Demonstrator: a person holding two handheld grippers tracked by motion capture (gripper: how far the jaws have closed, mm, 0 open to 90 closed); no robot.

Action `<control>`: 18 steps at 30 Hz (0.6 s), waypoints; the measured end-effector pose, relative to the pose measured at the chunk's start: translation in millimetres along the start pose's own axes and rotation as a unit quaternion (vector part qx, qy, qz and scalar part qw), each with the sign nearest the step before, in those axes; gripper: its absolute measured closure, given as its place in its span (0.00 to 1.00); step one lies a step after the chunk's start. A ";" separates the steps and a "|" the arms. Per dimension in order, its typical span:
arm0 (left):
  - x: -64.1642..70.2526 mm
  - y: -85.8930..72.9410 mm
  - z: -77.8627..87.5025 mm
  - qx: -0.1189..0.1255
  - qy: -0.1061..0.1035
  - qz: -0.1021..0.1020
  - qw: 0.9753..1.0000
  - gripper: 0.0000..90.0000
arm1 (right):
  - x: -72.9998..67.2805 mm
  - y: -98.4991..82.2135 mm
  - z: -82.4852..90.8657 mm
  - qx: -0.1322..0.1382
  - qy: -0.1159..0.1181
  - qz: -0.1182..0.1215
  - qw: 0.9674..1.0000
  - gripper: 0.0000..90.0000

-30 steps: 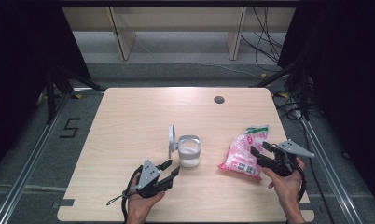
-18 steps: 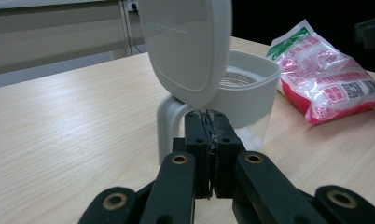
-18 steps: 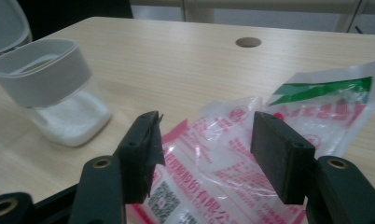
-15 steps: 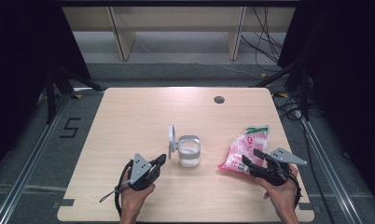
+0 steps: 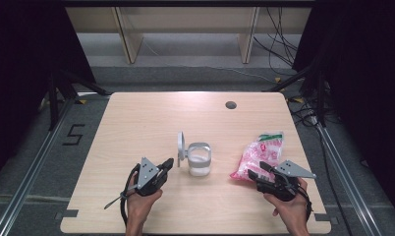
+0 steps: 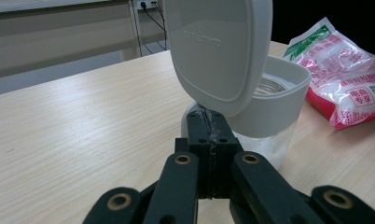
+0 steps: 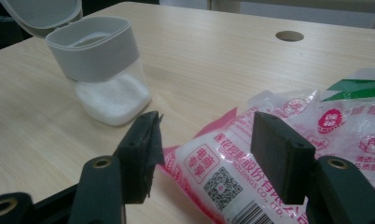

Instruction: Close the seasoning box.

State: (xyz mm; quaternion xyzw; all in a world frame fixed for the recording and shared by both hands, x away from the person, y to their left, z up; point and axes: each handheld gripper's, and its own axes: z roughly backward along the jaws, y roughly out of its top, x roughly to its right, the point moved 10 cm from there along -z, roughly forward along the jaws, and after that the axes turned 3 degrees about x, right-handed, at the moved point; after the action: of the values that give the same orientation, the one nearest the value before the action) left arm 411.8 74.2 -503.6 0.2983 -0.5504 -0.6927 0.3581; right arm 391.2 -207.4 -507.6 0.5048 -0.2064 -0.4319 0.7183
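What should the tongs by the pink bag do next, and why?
Probably ease the right tongs forward a little and close on the pink bag's near corner. They stand open with that corner between them, not pinched yet. The jar with white powder already has its lid flipped up, so it looks ready for filling.

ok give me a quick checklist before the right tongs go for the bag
1. Lid of the grey-topped clear jar open: ok, the lid stands flipped up on its left side.
2. Jar upright: ok, white powder sits in its bottom.
3. Pink and white plastic bag within reach: ok, it lies right in front of the right tongs.
4. Right tongs ready: ok, jaws open, the bag's near end between them, pads not pressing.
5. Left tongs out of the way: ok, shut on nothing, just left of the jar.
6. Bag opened for pouring: cannot tell.
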 end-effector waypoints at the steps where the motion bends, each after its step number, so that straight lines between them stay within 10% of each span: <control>1: -0.4 0.9 -0.5 0.002 0.000 -0.003 1.000 0.99 | 0.3 -0.7 0.4 -0.002 0.000 0.006 1.000 0.48; 18: -1.0 9.8 -4.7 -0.002 -0.007 -0.007 1.000 0.99 | -17.3 -5.0 0.1 -0.005 0.025 0.035 0.999 0.48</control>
State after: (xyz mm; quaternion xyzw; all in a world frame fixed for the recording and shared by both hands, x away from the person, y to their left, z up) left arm 417.9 71.1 -495.0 0.2966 -0.5497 -0.6981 0.3502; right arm 379.7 -193.8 -509.6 0.5045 -0.2037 -0.3946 0.7404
